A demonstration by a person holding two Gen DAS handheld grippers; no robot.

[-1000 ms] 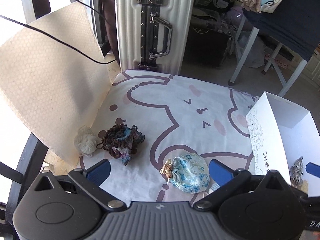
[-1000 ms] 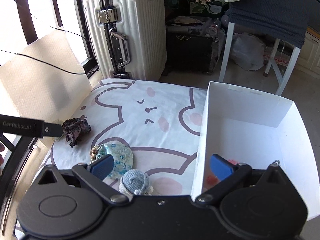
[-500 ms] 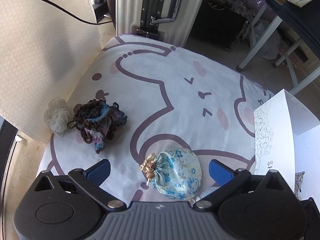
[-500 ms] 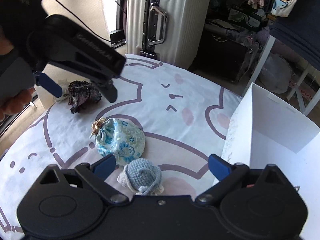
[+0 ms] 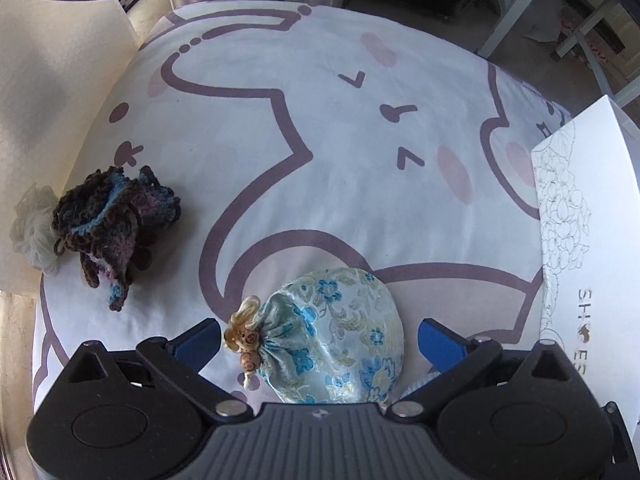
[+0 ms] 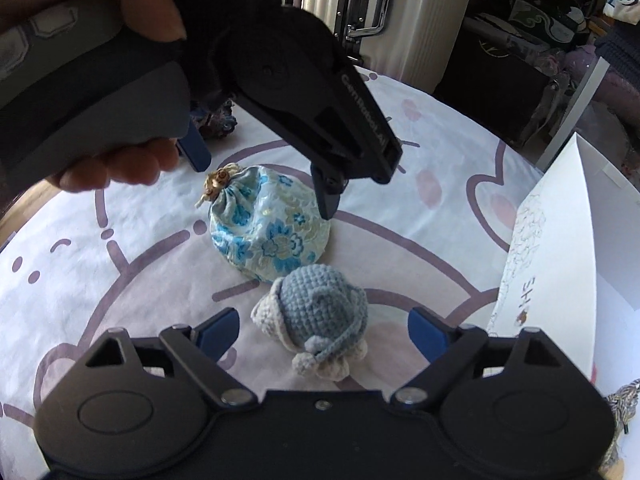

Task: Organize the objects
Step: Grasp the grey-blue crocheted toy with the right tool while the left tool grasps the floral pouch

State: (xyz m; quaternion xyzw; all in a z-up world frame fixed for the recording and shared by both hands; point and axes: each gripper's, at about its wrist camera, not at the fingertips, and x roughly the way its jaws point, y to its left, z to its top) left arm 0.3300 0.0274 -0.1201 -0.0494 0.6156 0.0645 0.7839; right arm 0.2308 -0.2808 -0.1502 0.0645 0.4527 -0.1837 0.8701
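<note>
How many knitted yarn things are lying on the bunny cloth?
2. A dark brown and blue crocheted piece lies near the cloth's left edge, and a light blue crocheted toy sits beside the flowery pouch. The white box may hide more.

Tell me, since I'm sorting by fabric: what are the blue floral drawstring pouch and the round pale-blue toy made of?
The blue floral drawstring pouch looks like satin brocade: glossy sheen, woven flowers. The round pale-blue toy looks like crocheted yarn: matte, visible stitch rows.
</note>
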